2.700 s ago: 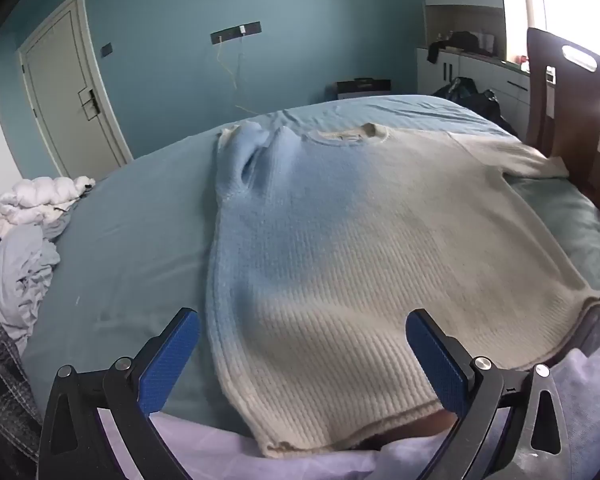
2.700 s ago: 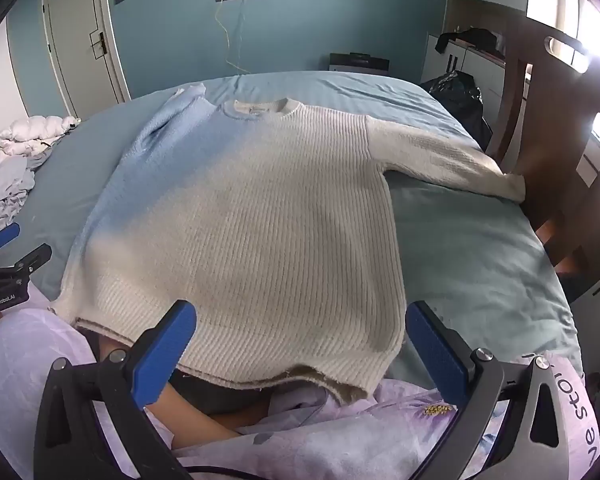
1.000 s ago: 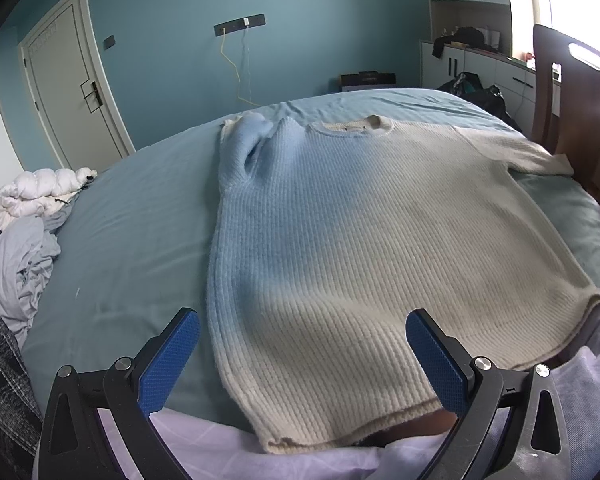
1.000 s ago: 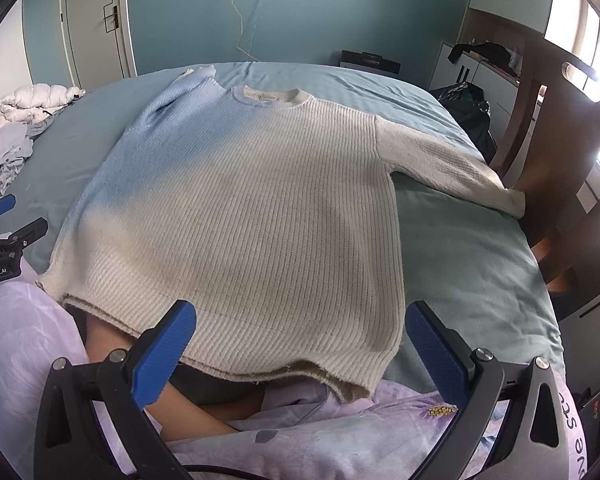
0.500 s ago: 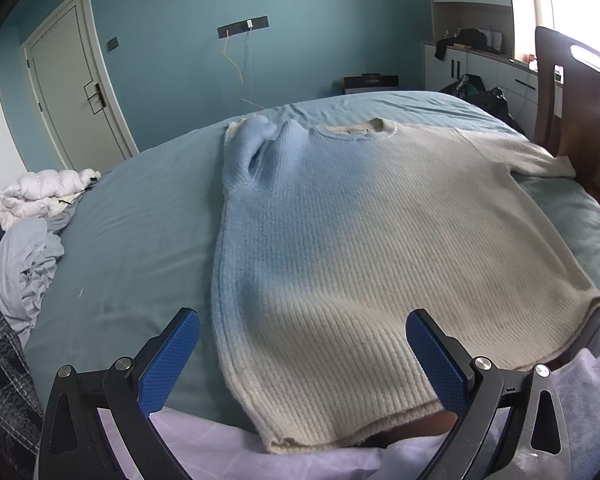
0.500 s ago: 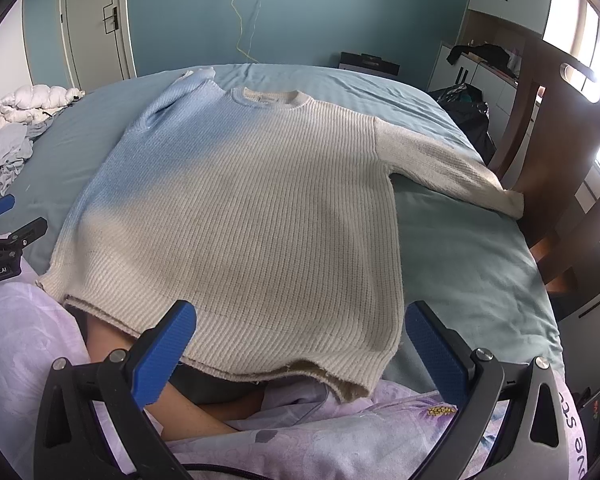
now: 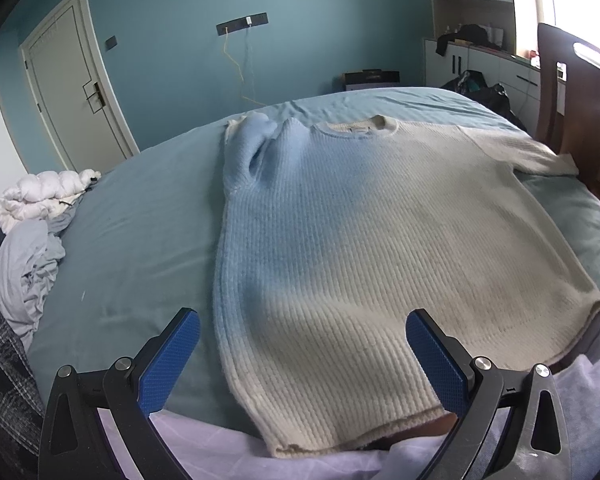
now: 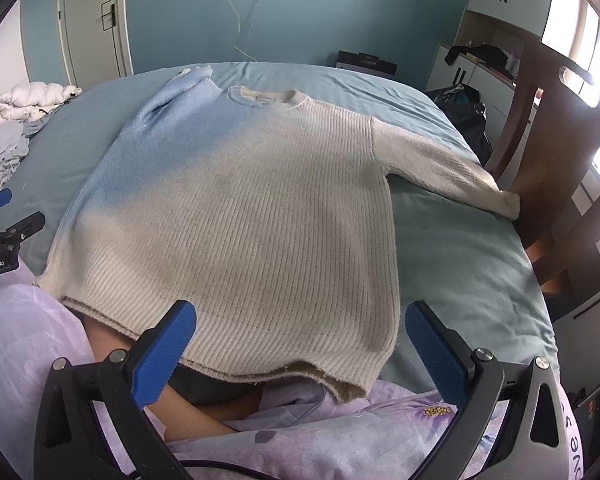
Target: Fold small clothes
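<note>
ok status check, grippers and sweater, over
Left gripper open, right gripper open, both empty. Sweater flat on bed, one sleeve folded in. Nothing in the way.

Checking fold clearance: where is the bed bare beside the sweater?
Bare sheet lies between the sweater and the clothes pile, and below the outstretched sleeve. The near hem is crowded by the person's lap.

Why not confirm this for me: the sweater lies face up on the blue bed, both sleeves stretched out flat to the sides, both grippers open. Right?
Not quite. Only one sleeve is stretched out; the other sleeve is bunched by the shoulder, as the left wrist view shows. The sweater does lie on the blue bed, and the left gripper and right gripper are open.
</note>
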